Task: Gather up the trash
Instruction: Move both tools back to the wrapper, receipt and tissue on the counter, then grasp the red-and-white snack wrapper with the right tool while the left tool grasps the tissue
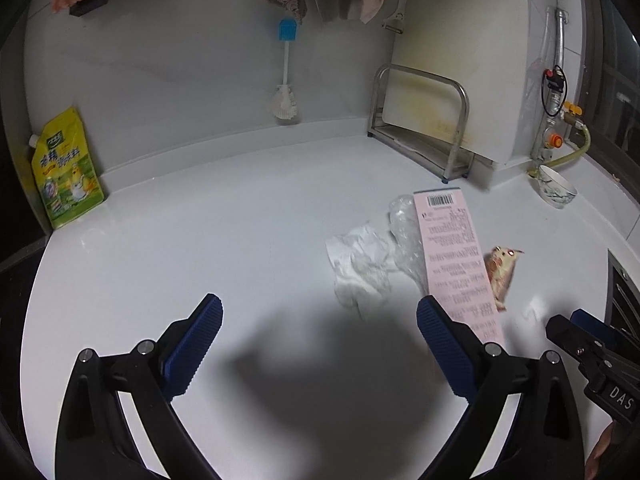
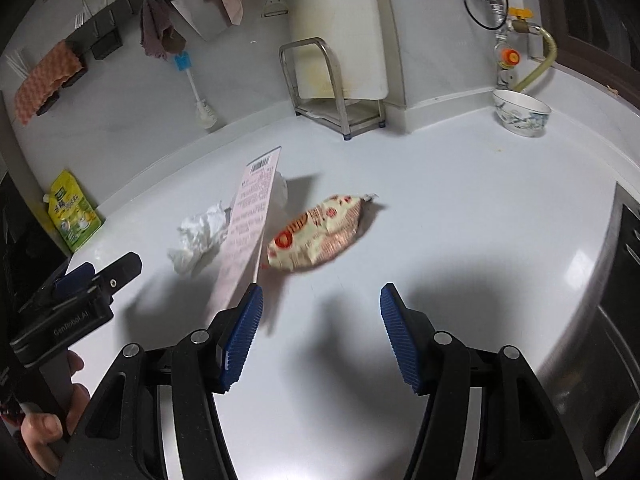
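Observation:
Trash lies in a cluster on the white counter (image 1: 200, 220): a crumpled white tissue (image 1: 360, 268), clear plastic film (image 1: 404, 228), a long pink printed pack with a barcode (image 1: 456, 256) and a cream-and-red snack wrapper (image 1: 500, 272). My left gripper (image 1: 320, 316) is open and empty, just short of the tissue, its right pad near the pink pack's close end. The right wrist view shows the wrapper (image 2: 316, 232) ahead of my right gripper (image 2: 320, 312), which is open with nothing between its pads. The pink pack (image 2: 248, 232) and tissue (image 2: 200, 236) lie to its left.
A yellow-green refill pouch (image 1: 66, 172) leans at the back left wall, and a bottle brush (image 1: 285, 80) hangs there. A metal rack with a cutting board (image 1: 424, 120) and a patterned bowl (image 2: 520, 112) stand at the back right. A stove edge (image 2: 624, 280) borders the right side.

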`<state>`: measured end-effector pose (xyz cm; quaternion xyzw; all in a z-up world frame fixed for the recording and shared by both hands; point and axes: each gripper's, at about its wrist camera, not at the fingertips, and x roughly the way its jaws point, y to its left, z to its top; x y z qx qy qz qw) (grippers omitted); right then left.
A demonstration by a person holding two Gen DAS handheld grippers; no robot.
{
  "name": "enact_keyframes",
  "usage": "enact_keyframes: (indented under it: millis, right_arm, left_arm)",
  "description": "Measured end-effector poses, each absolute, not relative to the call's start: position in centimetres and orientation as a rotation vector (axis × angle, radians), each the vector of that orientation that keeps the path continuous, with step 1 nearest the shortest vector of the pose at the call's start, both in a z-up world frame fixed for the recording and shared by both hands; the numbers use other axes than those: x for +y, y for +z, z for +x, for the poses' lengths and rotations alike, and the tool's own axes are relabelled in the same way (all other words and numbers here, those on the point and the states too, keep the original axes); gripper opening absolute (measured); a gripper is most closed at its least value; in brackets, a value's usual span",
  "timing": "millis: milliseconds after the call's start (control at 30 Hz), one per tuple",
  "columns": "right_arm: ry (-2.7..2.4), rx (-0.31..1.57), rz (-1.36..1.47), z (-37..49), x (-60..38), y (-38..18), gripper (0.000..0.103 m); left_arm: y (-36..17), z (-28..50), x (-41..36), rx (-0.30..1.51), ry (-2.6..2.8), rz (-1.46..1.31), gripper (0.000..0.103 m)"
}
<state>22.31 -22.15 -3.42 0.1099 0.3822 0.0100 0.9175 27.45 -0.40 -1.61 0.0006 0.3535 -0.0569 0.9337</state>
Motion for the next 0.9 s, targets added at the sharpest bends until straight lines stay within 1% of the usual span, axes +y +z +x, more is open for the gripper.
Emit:
enact_keyframes:
  millis: [267,400,733,900]
  right_arm:
    - [-0.058,0.831,0.245,27.9,-22.2,-3.7,0.059]
    - [-0.075,0.855,0.259,29.6,-22.2,-4.1,0.059]
    - [-0.140,0.923,0.271,31.4,-21.9,-5.5,0.059]
    - [-0.158,0.934,0.250,31.5,-21.6,-5.5,0.061]
  left_arm:
    - [-2.7,30.5,0.1,0.772,-0.123,-0.028,0.096]
    - [-2.7,31.4,0.0,0.756,-0.118,-0.006,0.096]
    - [-3.2,32.5,0.4,0.778,-0.124,-0.003,0.096]
    - [-3.6,32.9,0.5,0.793,-0.126,-0.008,0.096]
